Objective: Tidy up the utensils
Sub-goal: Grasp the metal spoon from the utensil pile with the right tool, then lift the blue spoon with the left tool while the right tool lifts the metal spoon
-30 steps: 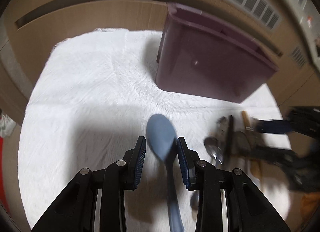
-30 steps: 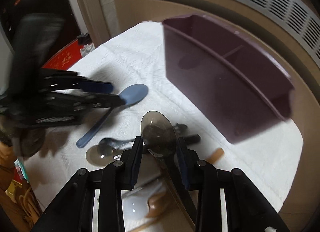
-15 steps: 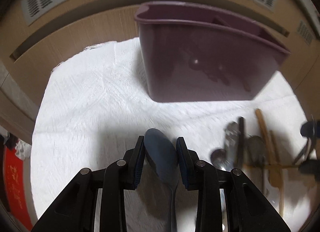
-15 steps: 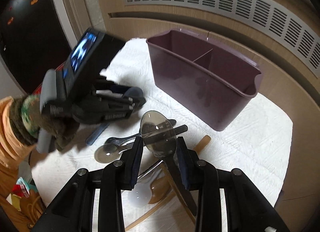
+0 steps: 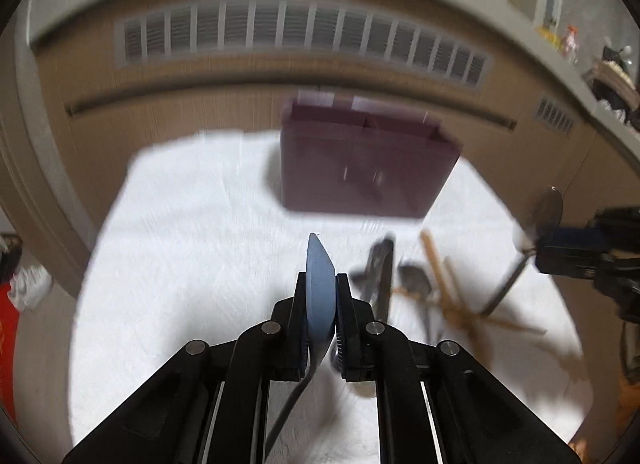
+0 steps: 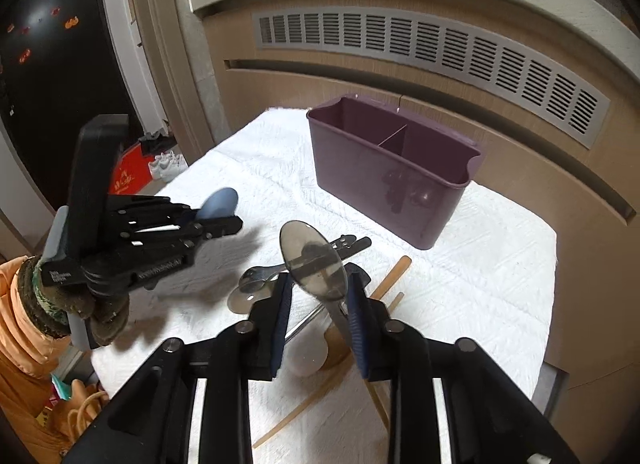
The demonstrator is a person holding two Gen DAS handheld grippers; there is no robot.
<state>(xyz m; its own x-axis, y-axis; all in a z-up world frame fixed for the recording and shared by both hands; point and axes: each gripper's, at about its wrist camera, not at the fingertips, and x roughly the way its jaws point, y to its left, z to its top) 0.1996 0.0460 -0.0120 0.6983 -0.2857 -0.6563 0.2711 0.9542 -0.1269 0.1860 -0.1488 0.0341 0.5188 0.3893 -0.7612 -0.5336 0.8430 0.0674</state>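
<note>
L wrist view:
- Left gripper (image 5: 320,306): jaws narrow, clamped on blue spoon (image 5: 319,288). Spoon now stands edge-on between the pads, bowl tip fwd, handle trailing down under the gripper. A sec ago it lay flat on the cloth between wider jaws, so it's been pinched and lifted off.
- Purple caddy (image 5: 360,167): upright at far side of white cloth (image 5: 180,264), w/ a centre divider. Sits farther off and lower in frame than before, and the frame is blurred (the hand is on the move).
- Loose pile right of gripper: dark-handled utensils (image 5: 380,264) and wooden chopsticks (image 5: 440,276), lying crossed on the cloth.
- Right gripper (image 5: 560,248) at right edge, carrying the clear spoon (image 5: 550,205) off the cloth.

R wrist view:
- Right gripper (image 6: 318,296): jaws closing; clear spoon (image 6: 314,260) is between the pads, bowl fwd, handle running back. Held above the pile, not on it as earlier.
- Left gripper (image 6: 224,223) at left, in a gloved hand (image 6: 72,304), blue spoon (image 6: 220,203) bowl poking past the tips.
- Purple caddy (image 6: 392,179): both compartments look empty; well apart from either spoon.
- Remaining on white cloth (image 6: 480,284): metal spoon (image 6: 256,278), white spoon (image 6: 308,356), chopsticks (image 6: 388,280).

Task read: both pickups look done; next is the carry to the caddy, one spoon each. Nothing filed yet.
</note>
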